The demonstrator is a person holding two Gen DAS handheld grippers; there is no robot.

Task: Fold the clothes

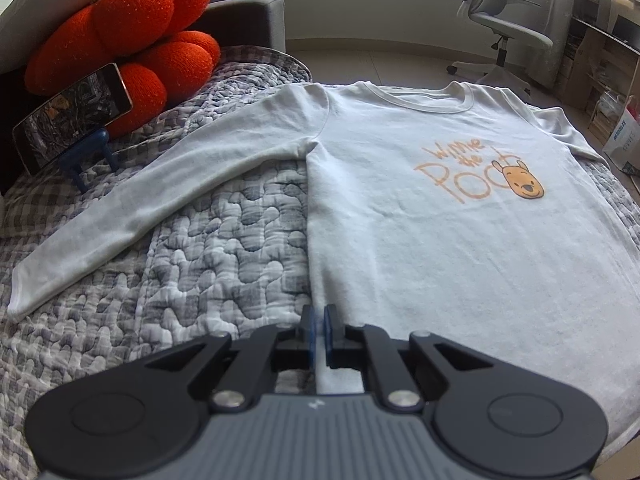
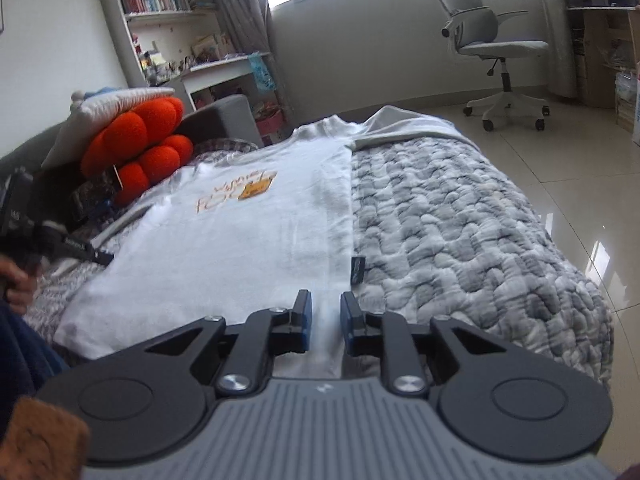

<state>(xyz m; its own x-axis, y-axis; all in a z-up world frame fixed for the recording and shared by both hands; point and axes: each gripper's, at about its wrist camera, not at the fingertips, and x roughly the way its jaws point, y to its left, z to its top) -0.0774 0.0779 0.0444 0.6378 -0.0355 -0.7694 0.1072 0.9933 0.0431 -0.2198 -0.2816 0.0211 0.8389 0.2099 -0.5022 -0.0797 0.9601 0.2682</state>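
Note:
A white long-sleeved shirt [image 1: 440, 240] with an orange bear print [image 1: 480, 172] lies flat, front up, on a quilted grey bedspread [image 1: 220, 248]. Its left sleeve [image 1: 132, 204] stretches out diagonally over the quilt. My left gripper [image 1: 319, 330] sits at the shirt's lower left side edge, its blue pads nearly together with white fabric pinched between them. In the right wrist view, my right gripper [image 2: 326, 318] is at the hem near the shirt's [image 2: 240, 248] right side edge, fingers a little apart with fabric lying between them. A small black label [image 2: 358, 270] sticks out of that side seam.
An orange cushion [image 1: 132, 36] and a phone on a blue stand [image 1: 72, 128] sit at the bed's left. A hand [image 2: 16, 284] holds the left gripper's body [image 2: 40, 224]. An office chair [image 2: 500, 52] stands on the tiled floor beyond; shelves line the walls.

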